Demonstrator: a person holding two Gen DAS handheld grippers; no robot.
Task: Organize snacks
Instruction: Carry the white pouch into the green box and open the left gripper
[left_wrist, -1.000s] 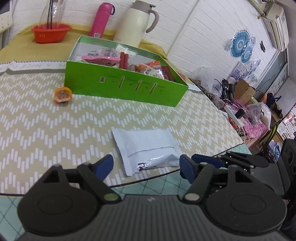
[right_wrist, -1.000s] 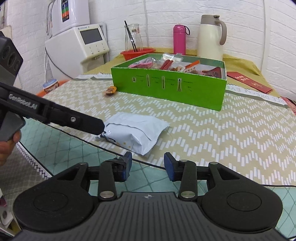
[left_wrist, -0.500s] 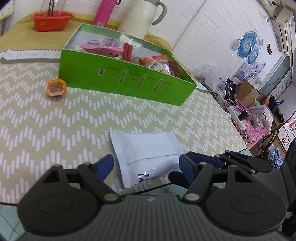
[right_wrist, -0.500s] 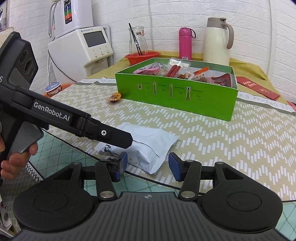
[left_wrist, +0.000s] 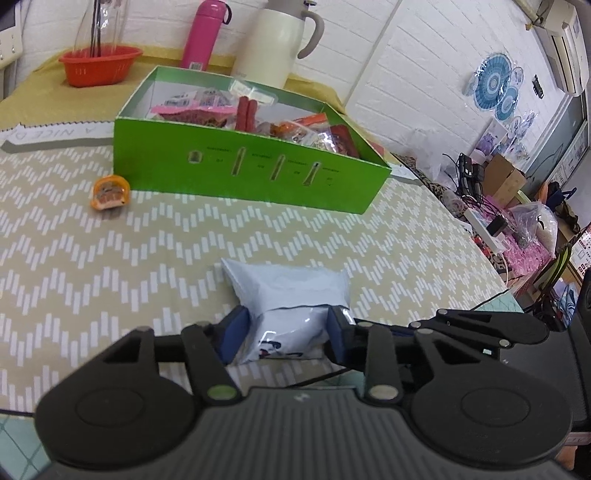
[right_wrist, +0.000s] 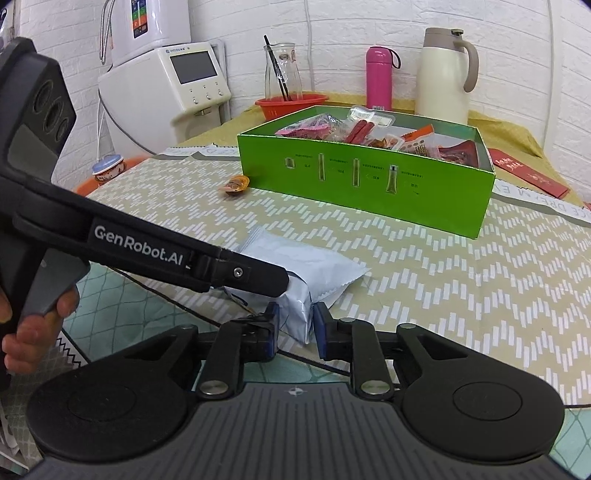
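A pale blue-white snack packet (left_wrist: 291, 295) lies on the zigzag tablecloth near the table's front edge. My left gripper (left_wrist: 286, 332) is closed on its near end. My right gripper (right_wrist: 295, 326) is closed on a corner of the same packet (right_wrist: 306, 266), beside the left gripper's finger (right_wrist: 255, 277). A green box (left_wrist: 251, 166) full of snacks stands further back; it also shows in the right wrist view (right_wrist: 369, 181). A small orange snack (left_wrist: 110, 192) lies loose at the box's left corner, also seen from the right wrist (right_wrist: 234, 183).
Behind the box stand a red bowl (left_wrist: 99, 66), a pink bottle (left_wrist: 205, 35) and a cream thermos jug (left_wrist: 277, 40). A white appliance (right_wrist: 166, 88) is at the back left. A black cable (right_wrist: 166, 299) runs along the tablecloth's front edge.
Both grippers moved forward onto the packet and closed on it: the left on its near end, the right on its corner. The packet now looks bunched between the fingers.
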